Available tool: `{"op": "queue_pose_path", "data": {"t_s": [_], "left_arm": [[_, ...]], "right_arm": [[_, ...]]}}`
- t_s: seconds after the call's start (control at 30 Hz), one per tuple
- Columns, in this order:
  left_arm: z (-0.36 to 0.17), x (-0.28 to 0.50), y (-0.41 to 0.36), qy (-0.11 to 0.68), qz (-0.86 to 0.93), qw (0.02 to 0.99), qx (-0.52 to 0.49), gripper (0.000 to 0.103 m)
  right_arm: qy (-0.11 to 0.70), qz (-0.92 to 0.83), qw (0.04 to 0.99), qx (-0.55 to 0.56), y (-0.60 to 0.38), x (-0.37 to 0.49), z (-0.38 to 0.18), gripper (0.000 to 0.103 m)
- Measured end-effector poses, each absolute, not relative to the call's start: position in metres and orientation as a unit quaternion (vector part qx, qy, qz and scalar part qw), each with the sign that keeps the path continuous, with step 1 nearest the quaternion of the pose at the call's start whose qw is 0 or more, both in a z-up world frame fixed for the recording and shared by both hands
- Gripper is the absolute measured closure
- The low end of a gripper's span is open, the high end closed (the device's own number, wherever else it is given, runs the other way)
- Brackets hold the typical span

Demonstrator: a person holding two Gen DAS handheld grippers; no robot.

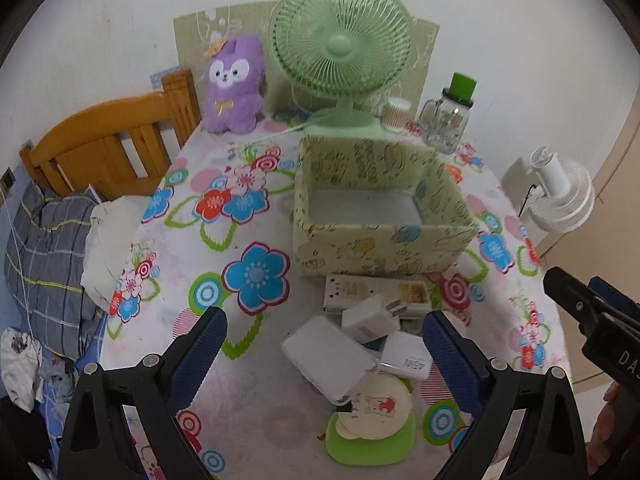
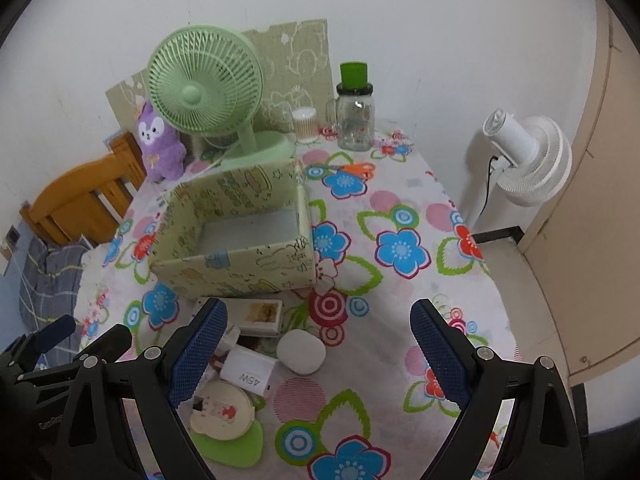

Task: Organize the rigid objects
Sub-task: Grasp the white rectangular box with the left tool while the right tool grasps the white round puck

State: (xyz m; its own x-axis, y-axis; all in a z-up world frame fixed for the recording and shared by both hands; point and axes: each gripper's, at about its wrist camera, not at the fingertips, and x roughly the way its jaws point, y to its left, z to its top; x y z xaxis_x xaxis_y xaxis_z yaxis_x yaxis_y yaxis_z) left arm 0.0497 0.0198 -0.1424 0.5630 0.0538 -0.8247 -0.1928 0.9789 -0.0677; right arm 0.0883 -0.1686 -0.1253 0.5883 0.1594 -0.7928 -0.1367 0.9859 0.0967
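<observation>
A pale yellow patterned storage box stands open and empty mid-table. In front of it lie a flat white box with a yellow picture, a white plug adapter, a white power bank, a white 45W charger, a white rounded pebble-shaped object, and a round cream case on a green pad. My left gripper hovers open over this pile. My right gripper is open just right of it, holding nothing.
At the back of the flowered table stand a green desk fan, a purple plush, a swab tub and a green-lidded glass jar. Orange scissors lie right of the box. A white floor fan stands right, a wooden headboard left.
</observation>
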Motion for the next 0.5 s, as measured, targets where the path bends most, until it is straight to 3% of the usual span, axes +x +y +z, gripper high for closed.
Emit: {"op": "queue_pose_path", "data": {"t_s": [0.5], "left_arm": [[-0.205, 0.071, 0.015, 0.504, 0.061, 0.859, -0.065, 0.004]], "right_arm": [[0.47, 0.093, 0.878, -0.001, -0.148, 0.108, -0.184, 0.008]]}}
